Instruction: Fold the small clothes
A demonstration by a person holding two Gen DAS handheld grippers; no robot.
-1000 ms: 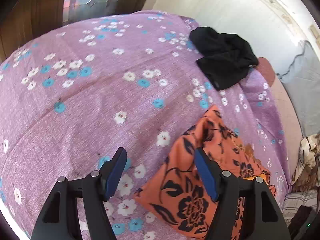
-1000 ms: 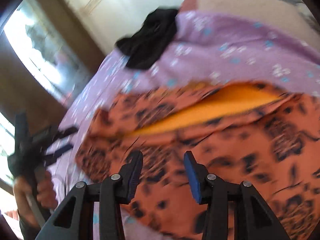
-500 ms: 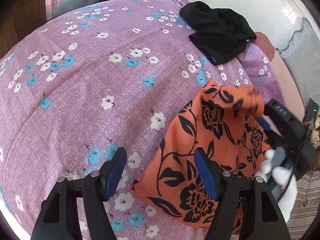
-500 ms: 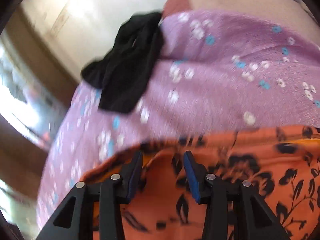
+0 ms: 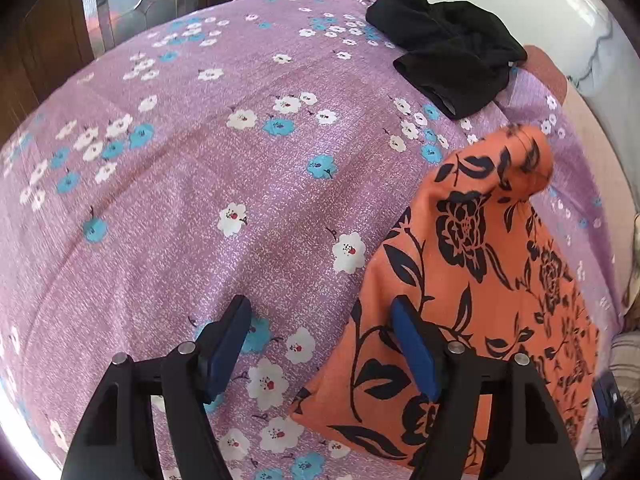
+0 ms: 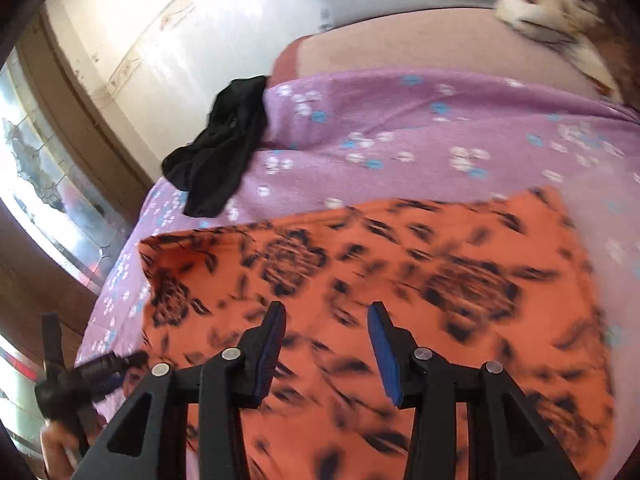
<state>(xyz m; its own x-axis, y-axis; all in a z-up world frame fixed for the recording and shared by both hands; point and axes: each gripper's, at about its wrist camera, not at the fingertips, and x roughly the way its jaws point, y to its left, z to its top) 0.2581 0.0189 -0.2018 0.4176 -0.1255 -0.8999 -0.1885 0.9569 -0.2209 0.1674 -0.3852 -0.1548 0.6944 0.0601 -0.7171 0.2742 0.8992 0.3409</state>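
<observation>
Across the lower right of the left wrist view lies the orange garment (image 5: 480,300), a thin woven cloth printed with black roses and leaves, spread mostly flat on the bed (image 5: 200,200), with its far corner bunched into a soft raised peak. The bedsheet is a speckled purple weave scattered with white and blue flowers. At the upper right of that frame a black garment (image 5: 448,52) sits crumpled in loose folds near the bed's far edge. The left gripper (image 5: 320,344) hangs over the orange cloth's left border; its fingers have just been opening and stand wide, one blue pad above bare sheet, the other above the print, nothing pinched between them. In the right wrist view, blurred by motion, the right gripper (image 6: 326,344) hovers over the middle of the orange cloth with its fingers part open; they seem to grip nothing. At the lower left of that frame a hand (image 6: 60,444) holds the other tool.
</observation>
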